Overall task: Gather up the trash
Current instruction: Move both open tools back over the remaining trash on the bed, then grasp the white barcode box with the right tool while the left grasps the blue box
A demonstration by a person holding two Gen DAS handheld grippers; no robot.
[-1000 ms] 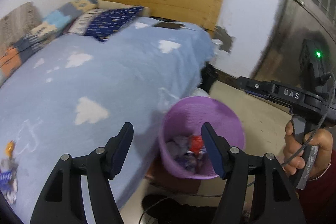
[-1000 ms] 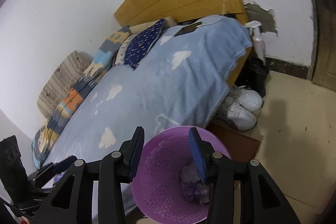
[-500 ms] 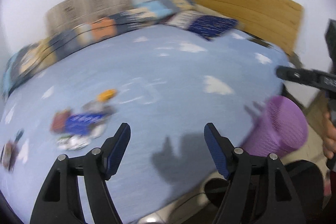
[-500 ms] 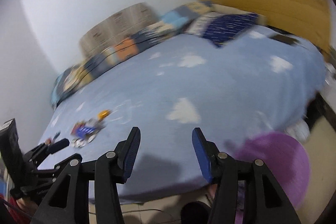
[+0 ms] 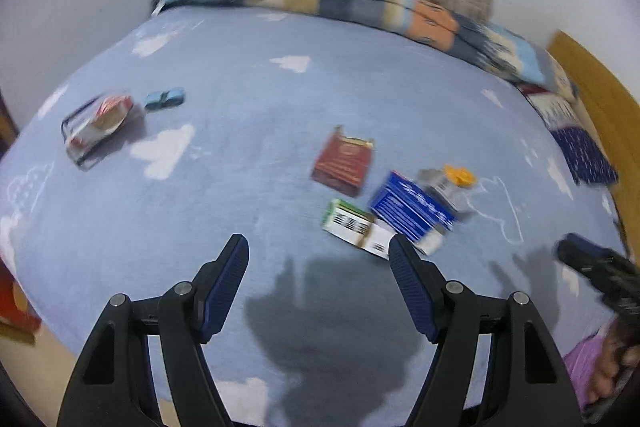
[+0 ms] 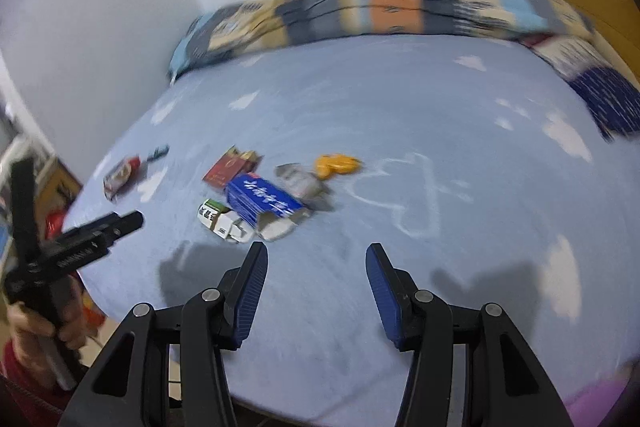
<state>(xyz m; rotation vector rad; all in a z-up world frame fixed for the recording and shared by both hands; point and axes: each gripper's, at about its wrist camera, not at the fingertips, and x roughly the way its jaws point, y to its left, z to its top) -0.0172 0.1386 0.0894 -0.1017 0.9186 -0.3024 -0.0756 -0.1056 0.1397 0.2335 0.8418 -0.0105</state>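
Both grippers, left gripper [image 5: 318,253] and right gripper [image 6: 316,259], hover with jaws apart and empty over the blue blanket [image 5: 248,131], near a blue box [image 6: 262,201].

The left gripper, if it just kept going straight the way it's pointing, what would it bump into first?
Probably the light blue cloud-print blanket itself. The empty left gripper points down at bare fabric; the green-and-white cardboard box lies just right of that line, though blur makes depth uncertain.

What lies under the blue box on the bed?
The blue box rests partly on a green-and-white carton and touches a grey wrapper. What it covers beneath stays hidden.
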